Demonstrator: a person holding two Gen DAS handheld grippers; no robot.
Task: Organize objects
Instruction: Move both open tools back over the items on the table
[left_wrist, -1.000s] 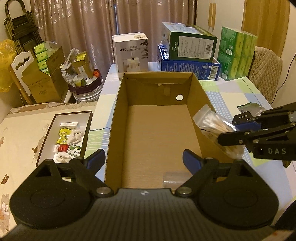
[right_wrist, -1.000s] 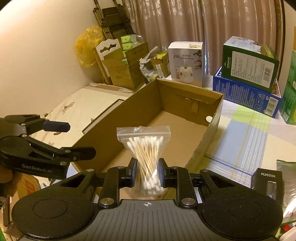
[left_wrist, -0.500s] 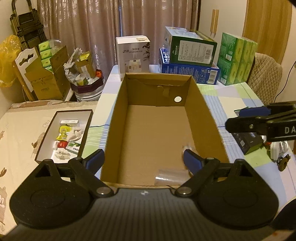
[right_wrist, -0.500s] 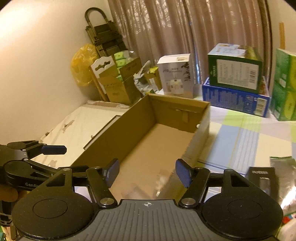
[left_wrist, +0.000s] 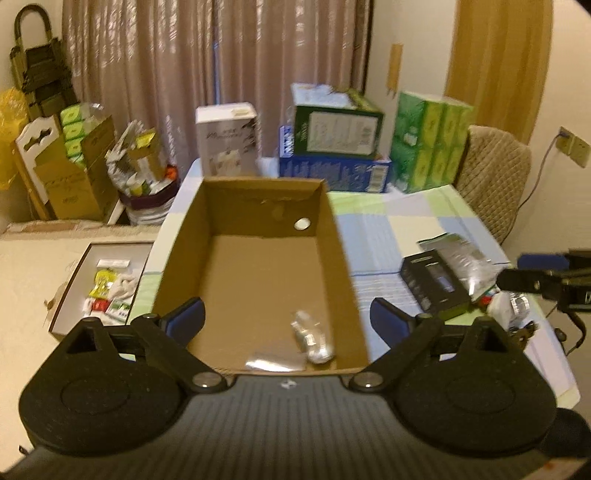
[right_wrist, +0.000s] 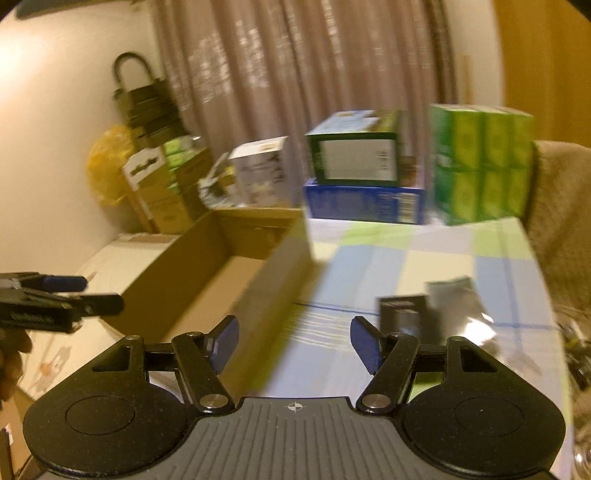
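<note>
An open cardboard box (left_wrist: 258, 280) stands on the checked tablecloth. A clear bag of cotton swabs (left_wrist: 312, 338) lies inside it at the near right corner. My left gripper (left_wrist: 286, 315) hovers over the box's near end; its jaws are opening and nothing is between them. My right gripper (right_wrist: 294, 341) is open and empty, over the tablecloth just right of the box wall (right_wrist: 207, 273). In the left wrist view the right gripper (left_wrist: 532, 273) shows at the far right. A black carton (left_wrist: 432, 284) and a silvery bag (left_wrist: 461, 258) lie right of the box.
Stacked green and blue cartons (left_wrist: 336, 125), a white carton (left_wrist: 227, 140) and green tissue packs (left_wrist: 428, 140) line the table's far end. A padded chair (left_wrist: 495, 177) stands at the right. A shallow tray (left_wrist: 66, 295) of small items lies left. Small clutter (left_wrist: 513, 314) sits at the right edge.
The right gripper let go of the cotton swab bag, which now lies in the box, then opened and swung right over the tablecloth. The left gripper drew back and rose slightly.
</note>
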